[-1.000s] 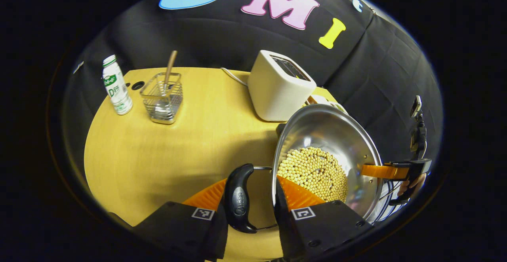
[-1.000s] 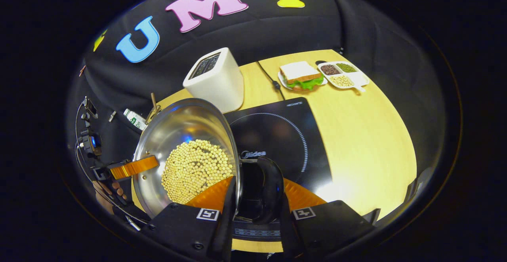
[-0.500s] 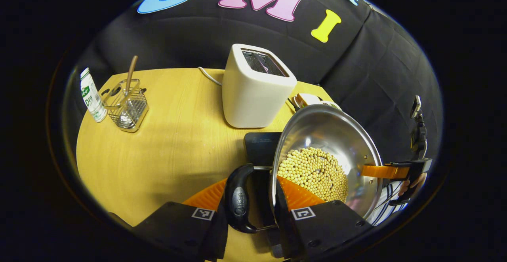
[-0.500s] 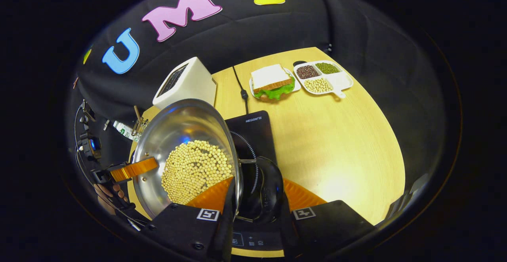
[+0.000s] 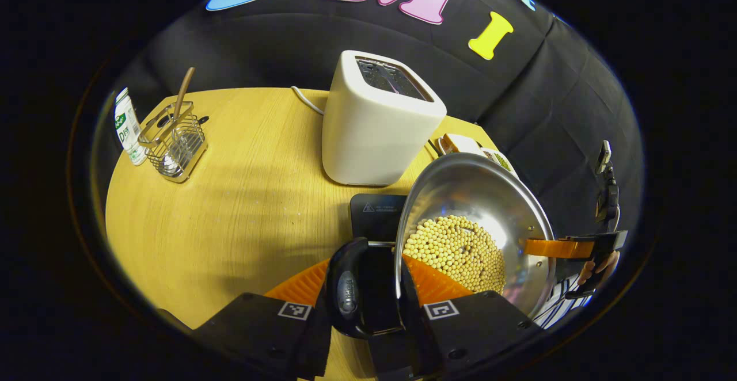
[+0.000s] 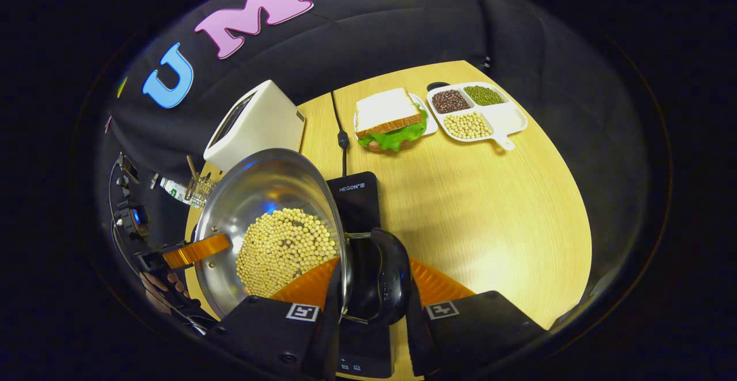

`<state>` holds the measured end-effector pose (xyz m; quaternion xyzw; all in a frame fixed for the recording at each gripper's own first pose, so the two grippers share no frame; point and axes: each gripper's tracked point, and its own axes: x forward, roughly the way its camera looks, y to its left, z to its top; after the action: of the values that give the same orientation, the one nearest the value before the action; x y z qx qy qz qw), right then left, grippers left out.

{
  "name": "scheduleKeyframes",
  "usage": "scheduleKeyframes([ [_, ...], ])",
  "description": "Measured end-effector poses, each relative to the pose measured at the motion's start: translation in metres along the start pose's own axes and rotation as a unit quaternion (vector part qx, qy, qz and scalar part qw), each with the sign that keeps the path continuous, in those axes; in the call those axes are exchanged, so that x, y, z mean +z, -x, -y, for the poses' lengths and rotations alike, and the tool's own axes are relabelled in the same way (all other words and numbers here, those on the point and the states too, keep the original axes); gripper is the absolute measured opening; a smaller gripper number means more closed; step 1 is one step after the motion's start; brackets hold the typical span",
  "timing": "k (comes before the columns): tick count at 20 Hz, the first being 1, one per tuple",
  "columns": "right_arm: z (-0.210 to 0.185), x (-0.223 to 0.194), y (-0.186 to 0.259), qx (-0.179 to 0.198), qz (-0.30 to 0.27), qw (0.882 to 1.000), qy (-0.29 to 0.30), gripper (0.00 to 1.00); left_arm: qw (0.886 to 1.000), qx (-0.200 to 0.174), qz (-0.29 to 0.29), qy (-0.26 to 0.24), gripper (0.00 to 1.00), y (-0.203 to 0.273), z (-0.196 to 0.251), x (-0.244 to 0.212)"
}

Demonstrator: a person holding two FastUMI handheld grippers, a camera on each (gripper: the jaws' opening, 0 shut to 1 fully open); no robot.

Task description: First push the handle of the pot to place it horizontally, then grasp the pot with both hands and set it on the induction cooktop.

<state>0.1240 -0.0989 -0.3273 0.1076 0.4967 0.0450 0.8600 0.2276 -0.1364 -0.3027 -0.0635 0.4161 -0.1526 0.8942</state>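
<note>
Carry step in hand: left gripper [image 5: 364,306] & right gripper [image 6: 371,306] each clamped on a side handle of the pot [image 5: 472,237] w/ beans, held in the air over the induction cooktop [image 6: 358,197]; next, prob. lower it level, centred, then let go.

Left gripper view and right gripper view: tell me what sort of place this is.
Likely a mock kitchen set up in a booth: a wooden table carries a toaster, an induction cooktop and a sandwich, while both grippers hold a steel pot of beans.
</note>
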Motion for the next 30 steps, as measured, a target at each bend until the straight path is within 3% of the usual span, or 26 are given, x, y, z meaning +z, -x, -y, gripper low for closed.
scheduleKeyframes([
  [2,0.0,0.001,-0.002,0.003,-0.001,1.0,-0.003,0.48,1.0,0.002,0.0,0.001,0.57,0.001,-0.001,0.001],
  [3,0.0,0.001,-0.003,0.003,0.0,1.0,-0.002,0.52,1.0,0.002,0.0,0.002,0.57,0.0,-0.001,0.0],
  [10,0.0,0.003,-0.004,0.007,0.002,1.0,-0.002,0.53,1.0,0.011,-0.003,0.005,0.57,0.0,-0.002,0.001],
  [17,-0.001,0.002,-0.004,0.009,0.001,1.0,0.004,0.57,0.999,0.035,0.001,0.004,0.62,0.005,-0.002,0.004],
  [18,-0.002,0.003,-0.001,0.01,0.004,1.0,0.005,0.58,0.999,0.036,0.01,0.004,0.67,0.01,-0.001,0.009],
  [19,-0.003,0.004,0.001,0.011,0.008,1.0,0.01,0.61,0.999,0.04,0.021,0.006,0.69,0.014,0.0,0.013],
  [20,-0.003,0.005,0.004,0.011,0.013,1.0,0.016,0.69,0.998,0.051,0.03,0.007,0.81,0.019,-0.003,0.017],
  [21,-0.002,0.008,0.008,0.009,0.019,1.0,0.02,0.69,0.997,0.059,0.039,0.009,0.93,0.024,-0.005,0.021],
  [22,-0.004,0.01,0.014,0.012,0.028,0.999,0.02,0.96,0.997,0.063,0.047,0.01,0.96,0.029,-0.004,0.023],
  [23,-0.005,0.013,0.017,0.013,0.037,0.999,0.021,0.99,0.997,0.062,0.054,0.009,0.96,0.037,-0.002,0.023],
  [27,-0.004,0.032,0.054,-0.008,0.093,0.994,0.05,0.99,0.991,0.093,0.096,-0.01,0.96,0.077,-0.002,0.033],
  [30,-0.009,0.056,0.097,-0.023,0.162,0.983,0.08,0.99,0.985,0.089,0.145,-0.017,0.96,0.117,0.014,0.051],
])
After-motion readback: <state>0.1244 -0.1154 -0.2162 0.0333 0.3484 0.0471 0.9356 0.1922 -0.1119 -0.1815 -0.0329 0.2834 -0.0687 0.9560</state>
